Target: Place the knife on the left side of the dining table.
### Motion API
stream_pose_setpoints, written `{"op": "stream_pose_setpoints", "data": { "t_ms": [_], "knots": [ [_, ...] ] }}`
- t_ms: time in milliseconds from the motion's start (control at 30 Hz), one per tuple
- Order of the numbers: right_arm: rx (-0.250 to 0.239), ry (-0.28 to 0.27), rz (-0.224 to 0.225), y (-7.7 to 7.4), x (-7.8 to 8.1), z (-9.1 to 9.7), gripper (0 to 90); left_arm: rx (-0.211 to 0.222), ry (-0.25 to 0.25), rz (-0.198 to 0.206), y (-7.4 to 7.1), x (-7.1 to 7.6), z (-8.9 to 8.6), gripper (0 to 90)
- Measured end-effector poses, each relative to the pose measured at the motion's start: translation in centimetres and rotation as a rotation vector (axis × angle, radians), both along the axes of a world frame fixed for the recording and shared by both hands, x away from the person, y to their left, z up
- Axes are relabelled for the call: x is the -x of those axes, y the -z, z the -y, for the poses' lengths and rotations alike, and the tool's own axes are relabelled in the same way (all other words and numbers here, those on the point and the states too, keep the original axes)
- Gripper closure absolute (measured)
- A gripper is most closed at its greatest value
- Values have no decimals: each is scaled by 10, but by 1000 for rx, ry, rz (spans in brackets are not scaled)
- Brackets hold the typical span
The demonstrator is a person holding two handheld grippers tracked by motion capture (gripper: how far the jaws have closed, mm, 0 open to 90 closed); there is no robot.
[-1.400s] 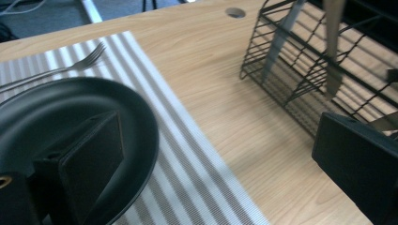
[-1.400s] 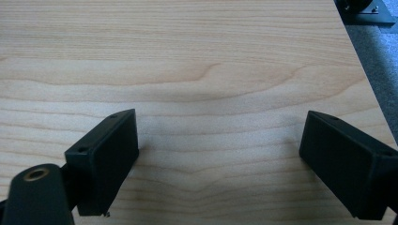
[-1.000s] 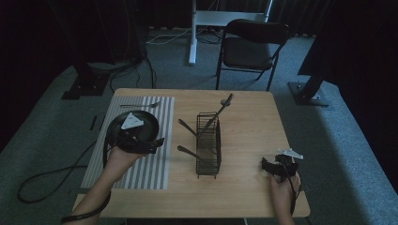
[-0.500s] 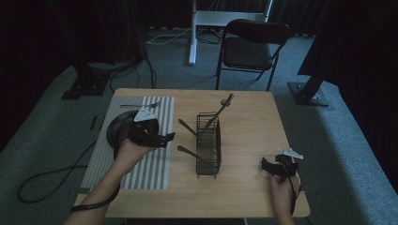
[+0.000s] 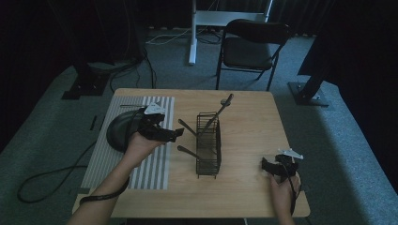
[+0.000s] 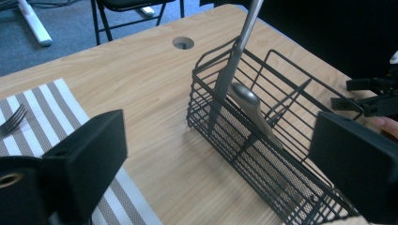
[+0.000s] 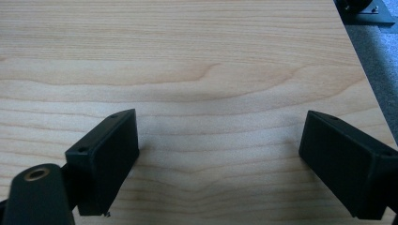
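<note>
The dim high view leaves the dark plate [image 5: 119, 133] on the striped mat [image 5: 112, 159] hard to make out, half hidden behind the left gripper [image 5: 174, 135]. Its jaws stand wide apart, empty, just beside the wire basket [image 5: 209, 145], which holds a spoon [image 6: 251, 110] and other utensils. A fork [image 6: 13, 119] is cut off at the frame edge. The right gripper [image 5: 266, 165] gapes empty over the table [image 7: 211, 56]. No writing is legible.

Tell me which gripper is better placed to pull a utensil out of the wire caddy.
Left. The left gripper hangs open beside the wire caddy, aimed at its utensils; the right gripper rests apart near the table edge.
</note>
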State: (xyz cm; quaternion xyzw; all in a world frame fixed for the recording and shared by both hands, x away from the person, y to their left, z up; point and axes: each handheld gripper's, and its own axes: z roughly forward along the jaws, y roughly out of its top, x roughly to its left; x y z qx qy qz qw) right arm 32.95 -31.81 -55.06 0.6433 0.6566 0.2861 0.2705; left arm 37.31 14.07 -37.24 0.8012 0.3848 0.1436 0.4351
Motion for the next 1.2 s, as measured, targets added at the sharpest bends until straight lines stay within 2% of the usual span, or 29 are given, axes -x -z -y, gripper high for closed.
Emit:
{"op": "stream_pose_setpoints", "data": {
  "t_ms": [100,133,267,400,533,733,867,967,1000,1067,1133,1200],
  "knots": [
    [0,1,0,0,0,0,113,2,2,-5,1,-4,2,62],
    [0,1,0,0,0,0,114,7,-4,-6,1,-4,2,126],
    [0,1,0,0,0,0,114,19,-1,-22,2,-9,3,143],
    [-2,2,-1,0,0,0,114,39,-1,-53,5,-16,6,226],
    [-2,2,-1,0,0,0,114,53,2,-62,8,-20,7,285],
    [-2,1,-1,0,0,0,114,82,36,-75,8,-22,11,413],
    [-2,2,-1,0,0,0,114,95,54,-84,9,-23,14,544],
    [-2,2,-1,0,0,0,114,90,73,-82,9,-21,16,623],
    [-2,2,-1,0,0,0,114,88,79,-82,8,-20,17,623],
    [-2,2,-1,0,0,0,114,83,86,-76,7,-18,18,695],
    [-2,1,-1,0,0,0,114,84,93,-80,7,-17,18,699],
    [-2,1,-1,0,0,0,114,105,106,-102,6,-17,16,714]
  ]
}}
